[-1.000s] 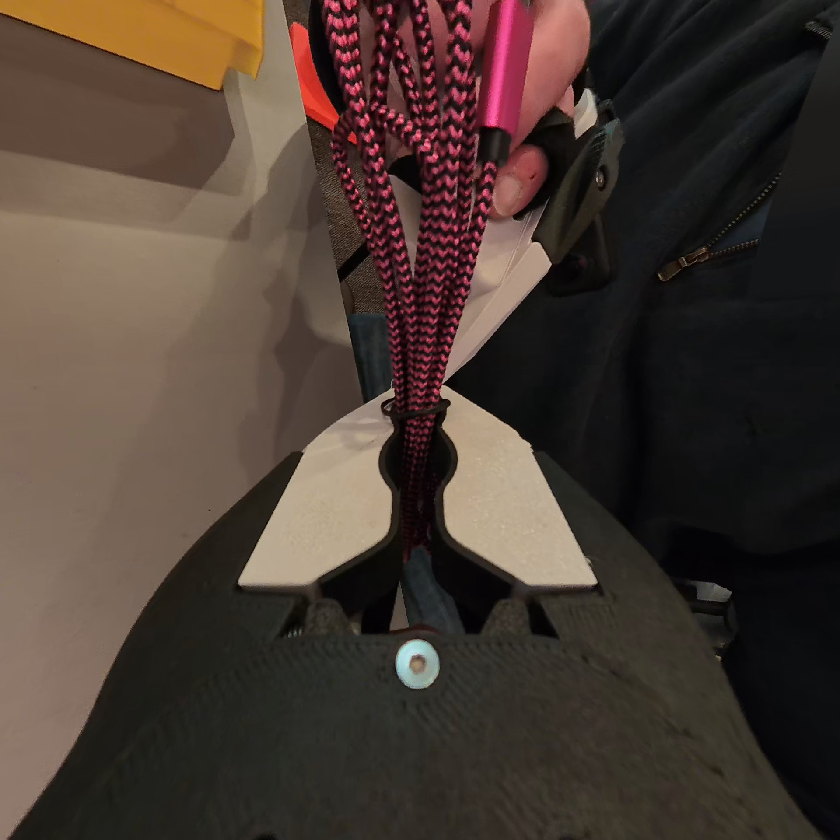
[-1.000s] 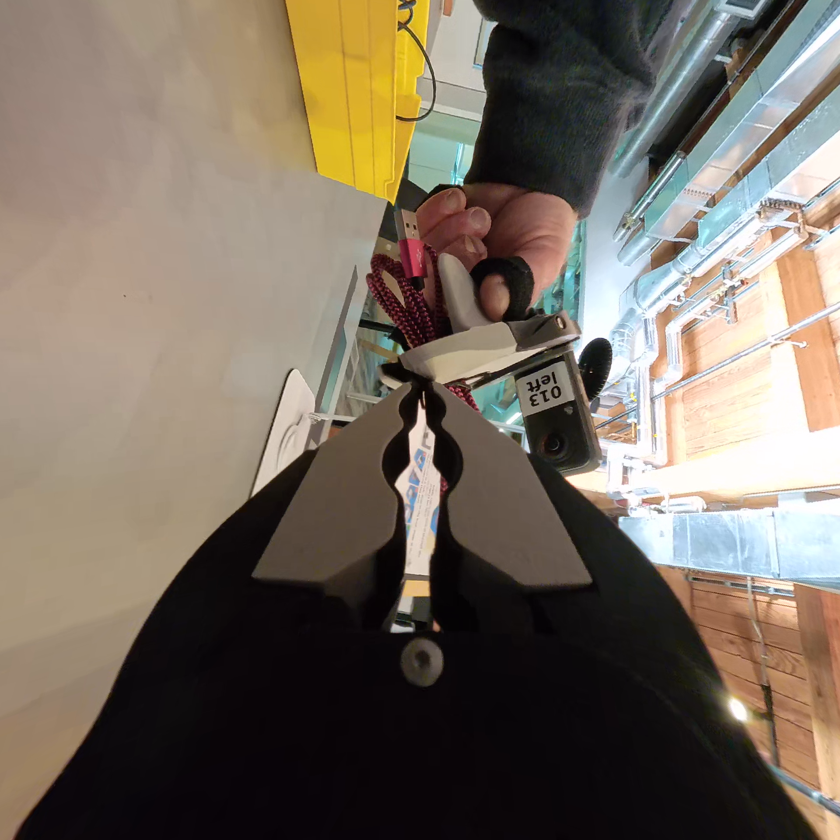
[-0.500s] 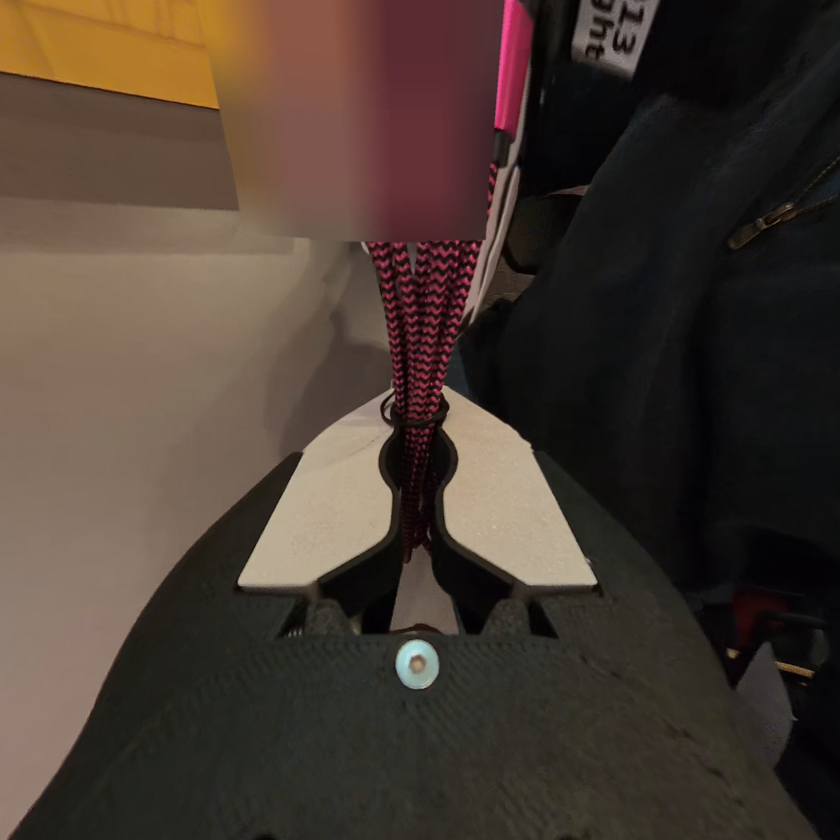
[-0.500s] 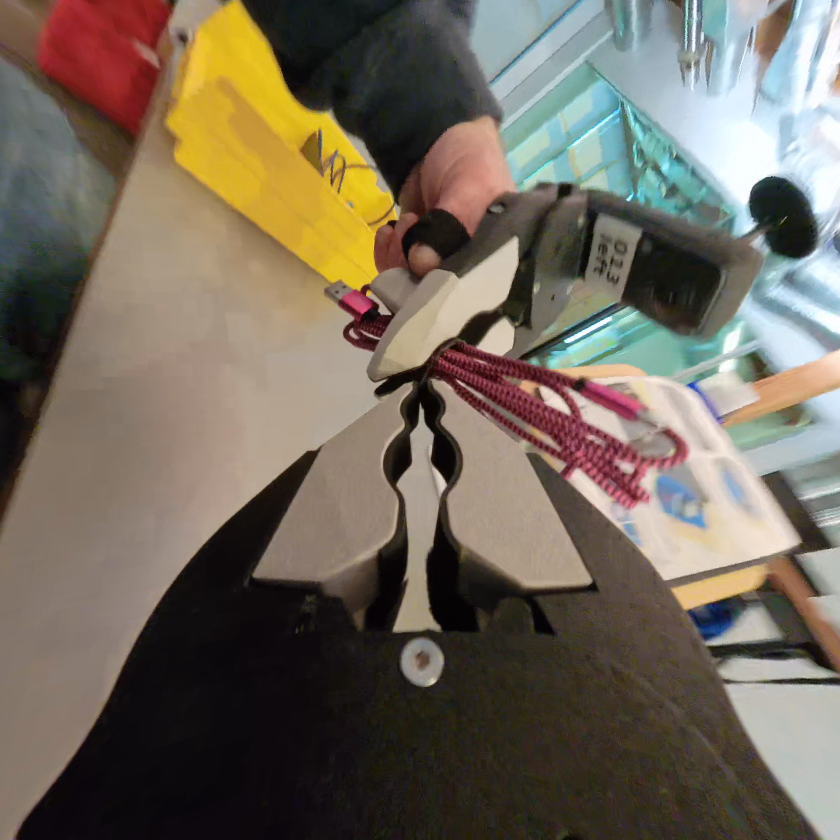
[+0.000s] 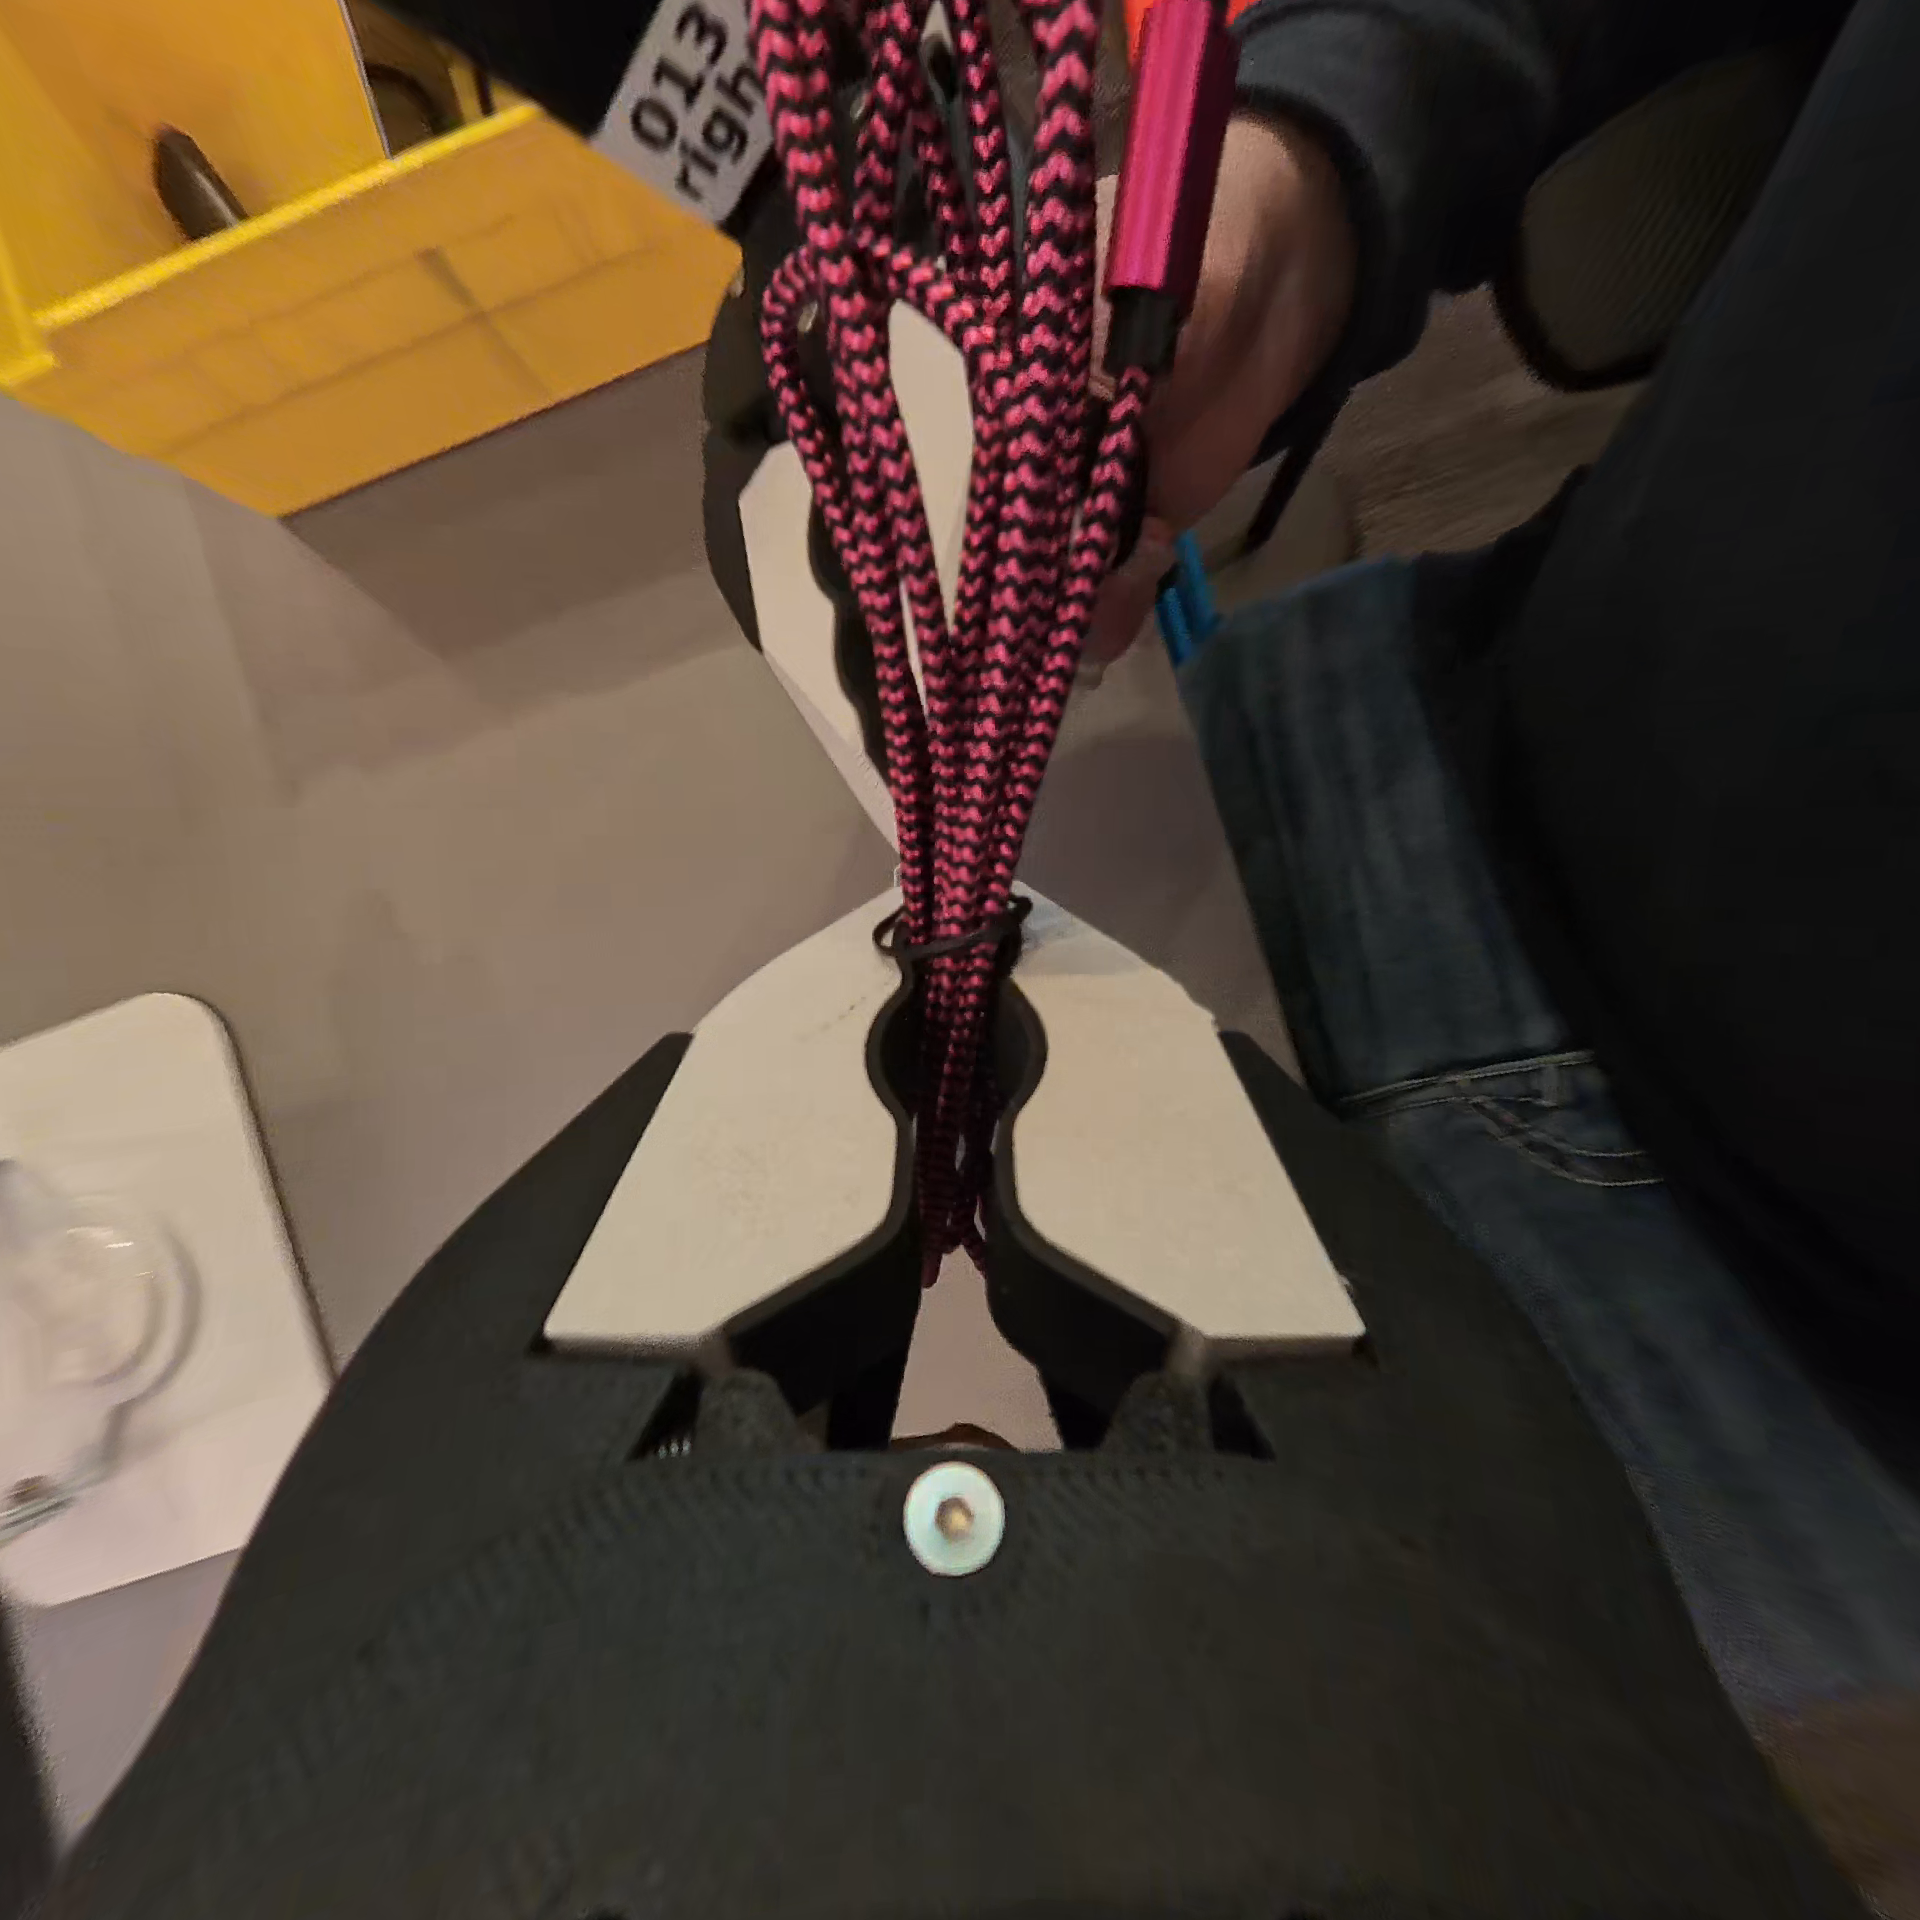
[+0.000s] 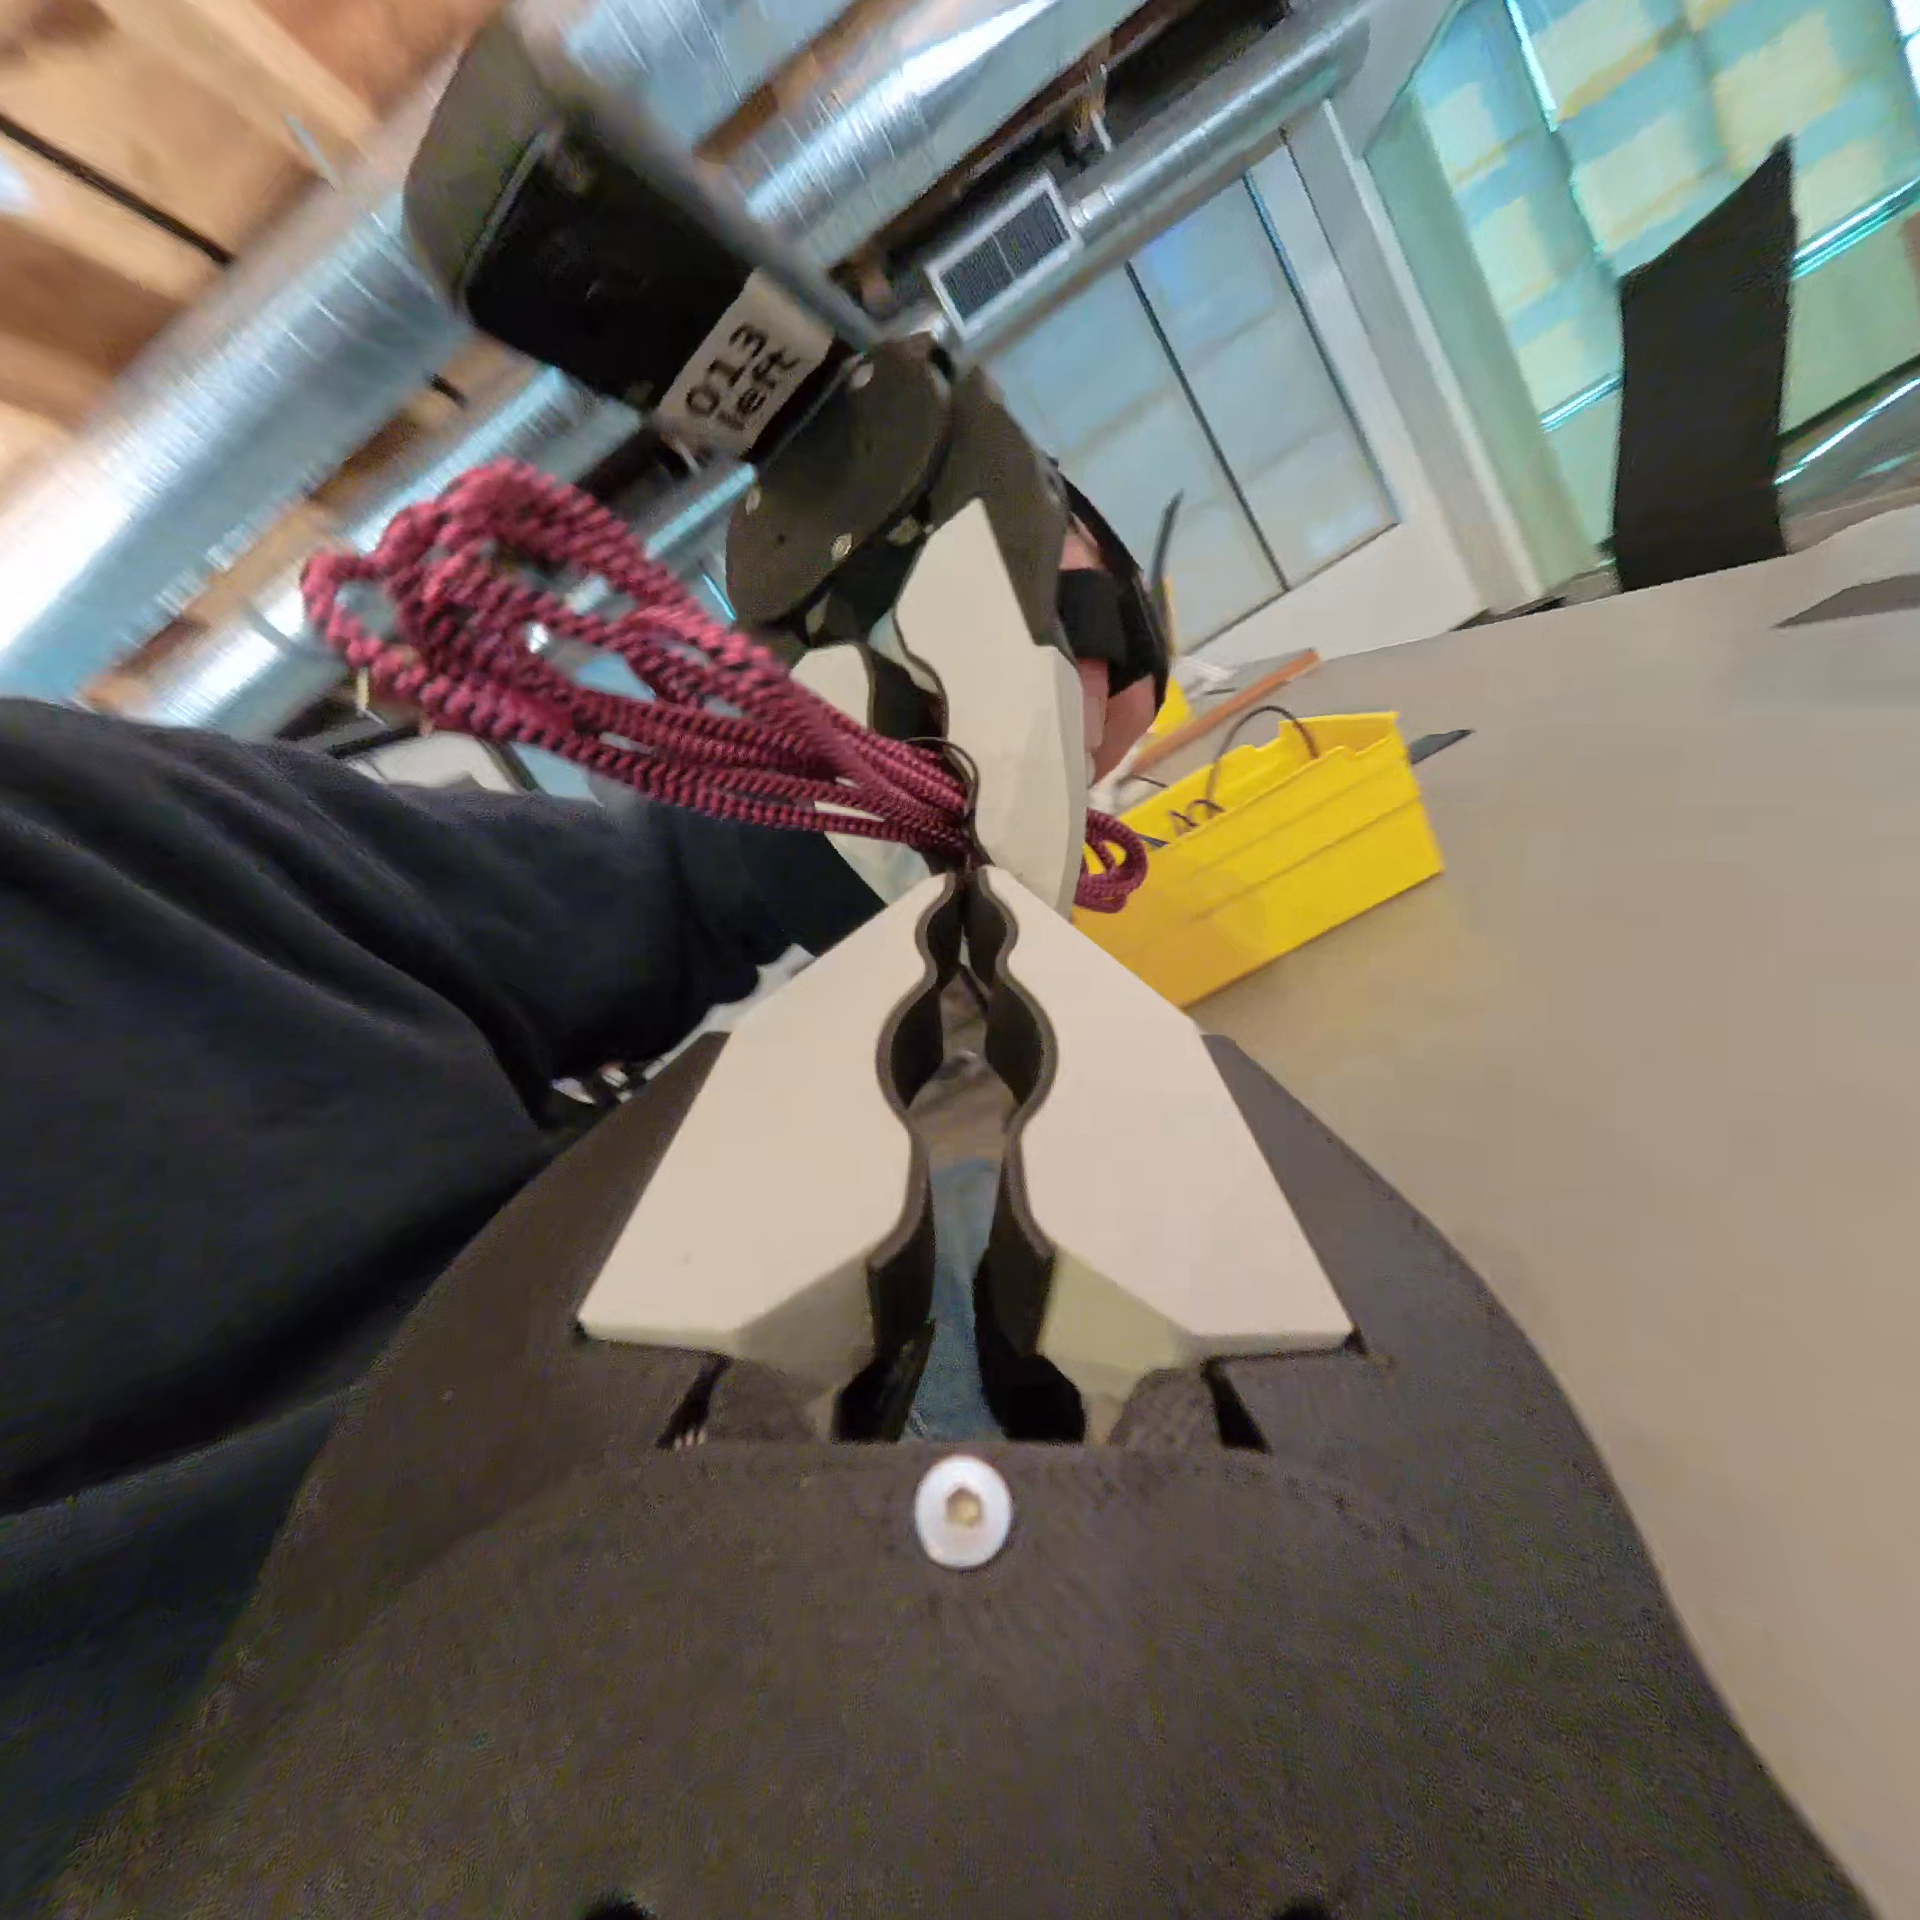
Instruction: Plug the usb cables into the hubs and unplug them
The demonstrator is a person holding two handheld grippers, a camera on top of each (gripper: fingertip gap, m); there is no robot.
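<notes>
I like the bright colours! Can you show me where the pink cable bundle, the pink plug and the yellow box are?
pink cable bundle [image 5: 966, 665]: left wrist view, middle of the braided strands.
pink plug [image 5: 1164, 156]: left wrist view, its shiny pink shell.
yellow box [image 6: 1288, 852]: right wrist view, its long outer side wall.

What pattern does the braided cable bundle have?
Pink and black zigzag braid on the cable bundle; clearest in the left wrist view.
</notes>
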